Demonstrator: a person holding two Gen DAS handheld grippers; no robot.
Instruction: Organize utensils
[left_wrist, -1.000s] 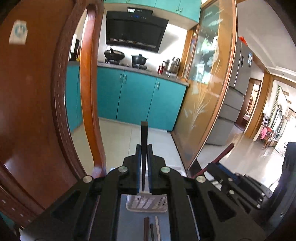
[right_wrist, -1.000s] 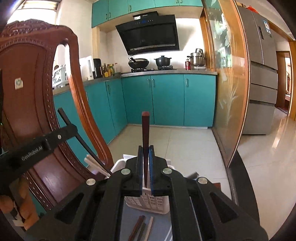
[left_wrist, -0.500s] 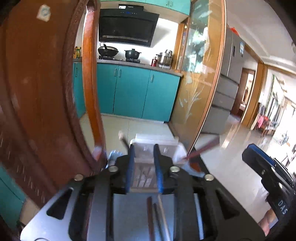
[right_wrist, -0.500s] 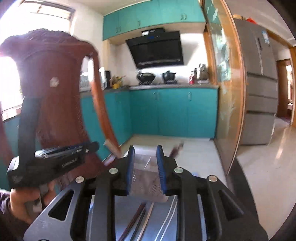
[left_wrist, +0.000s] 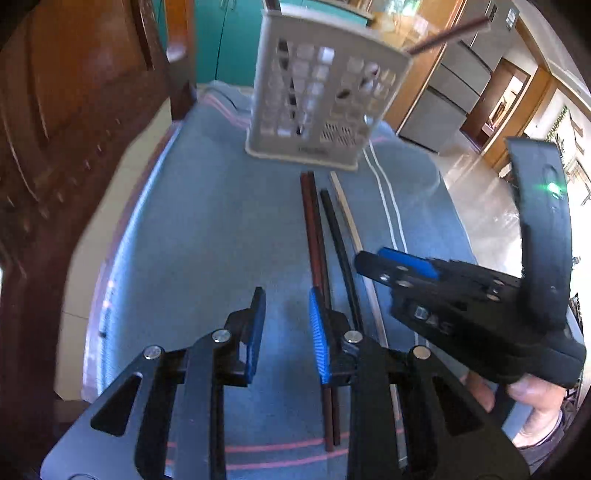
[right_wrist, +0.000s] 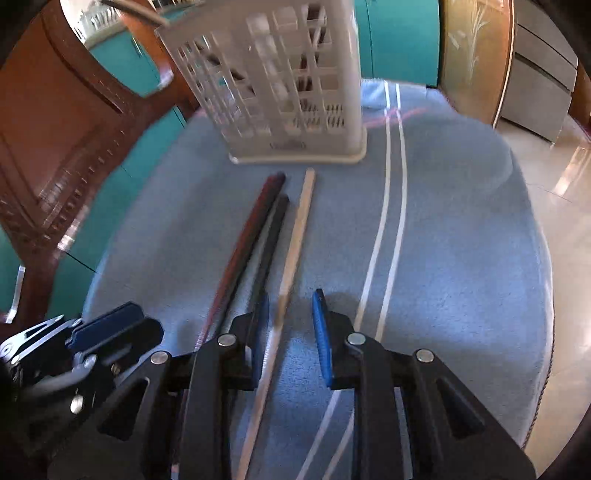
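A desk under a blue cloth carries a white slotted basket. Before it lie 3 chopsticks — side by side. Both the left hand-held gripper and the right hand-held gripper gape, jaws just parted, gripping nothing.

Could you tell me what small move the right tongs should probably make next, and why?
Probably lower and close the right tongs on the pale chopstick: they are open and empty, it lies between them on the blue cloth, and the holder stands just beyond.
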